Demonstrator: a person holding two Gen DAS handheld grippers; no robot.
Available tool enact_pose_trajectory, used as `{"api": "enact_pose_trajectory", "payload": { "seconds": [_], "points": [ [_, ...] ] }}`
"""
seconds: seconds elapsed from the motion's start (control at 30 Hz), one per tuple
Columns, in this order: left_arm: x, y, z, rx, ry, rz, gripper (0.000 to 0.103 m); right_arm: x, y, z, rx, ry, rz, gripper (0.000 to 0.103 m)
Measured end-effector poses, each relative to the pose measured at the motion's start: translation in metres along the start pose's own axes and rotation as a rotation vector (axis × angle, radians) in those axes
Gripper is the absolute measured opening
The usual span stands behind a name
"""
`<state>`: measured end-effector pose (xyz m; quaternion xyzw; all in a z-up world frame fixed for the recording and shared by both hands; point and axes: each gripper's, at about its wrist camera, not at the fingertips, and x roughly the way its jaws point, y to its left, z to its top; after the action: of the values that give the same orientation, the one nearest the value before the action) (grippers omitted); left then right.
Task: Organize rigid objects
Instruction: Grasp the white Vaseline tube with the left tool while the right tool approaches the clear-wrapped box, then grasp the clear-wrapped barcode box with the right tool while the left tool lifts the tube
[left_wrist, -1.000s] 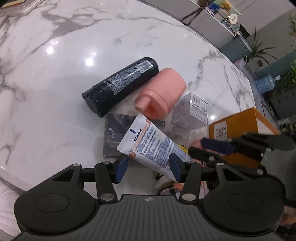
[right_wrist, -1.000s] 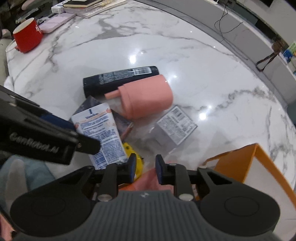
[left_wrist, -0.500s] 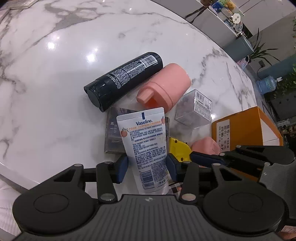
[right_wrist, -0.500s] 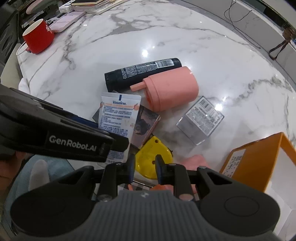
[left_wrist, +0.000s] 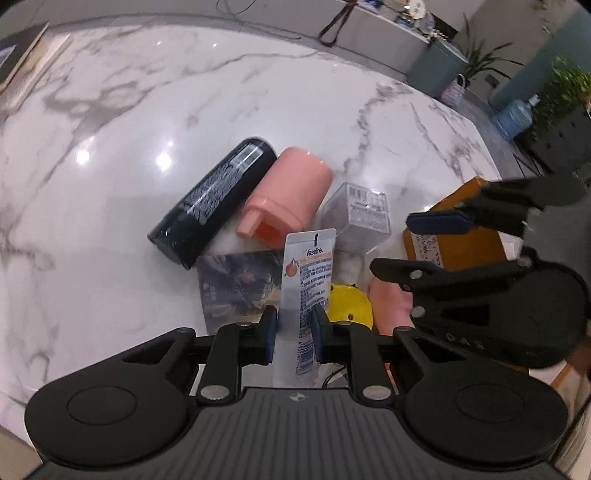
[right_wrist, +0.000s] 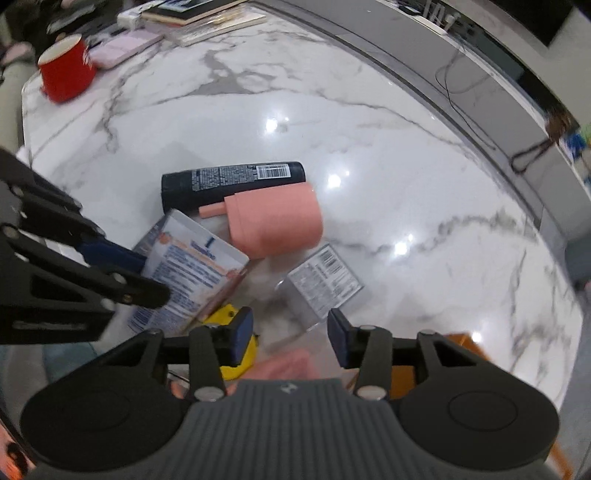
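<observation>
My left gripper (left_wrist: 293, 334) is shut on a white Vaseline tube (left_wrist: 308, 280) and holds it above a pile on the marble table. The tube also shows in the right wrist view (right_wrist: 188, 273). My right gripper (right_wrist: 291, 341) is open and empty, just right of the left one, over a clear plastic box (right_wrist: 325, 282) and a yellow object (right_wrist: 236, 347). In the pile lie a black bottle (left_wrist: 214, 201), a pink cylinder container (left_wrist: 288, 197), a dark flat card (left_wrist: 236, 286) and a pink item (left_wrist: 388, 302).
An orange cardboard box (left_wrist: 454, 236) stands at the right of the pile. A red mug (right_wrist: 66, 72), a pink case and books lie at the table's far left corner. The table edge (right_wrist: 498, 155) curves along the right.
The left gripper has turned the Vaseline tube upright and nearly edge-on and lifted it. The right gripper has opened from shut and moved forward over the pile.
</observation>
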<state>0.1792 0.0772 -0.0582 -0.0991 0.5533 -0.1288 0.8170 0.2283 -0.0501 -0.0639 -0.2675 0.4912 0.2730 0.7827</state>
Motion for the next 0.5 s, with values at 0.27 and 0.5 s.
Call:
{"api": "enact_pose_trajectory", "payload": {
  "seconds": [0.27, 0.5],
  "points": [
    [-0.026, -0.017, 0.011, 0.138, -0.07, 0.025, 0.02, 0.012, 0.001, 0.01, -0.203, 0.015, -0.014, 0.059],
    [-0.03, -0.019, 0.018, 0.196, -0.101, 0.065, 0.019, 0.033, -0.004, 0.023, -0.326, 0.07, -0.018, 0.06]
  ]
}}
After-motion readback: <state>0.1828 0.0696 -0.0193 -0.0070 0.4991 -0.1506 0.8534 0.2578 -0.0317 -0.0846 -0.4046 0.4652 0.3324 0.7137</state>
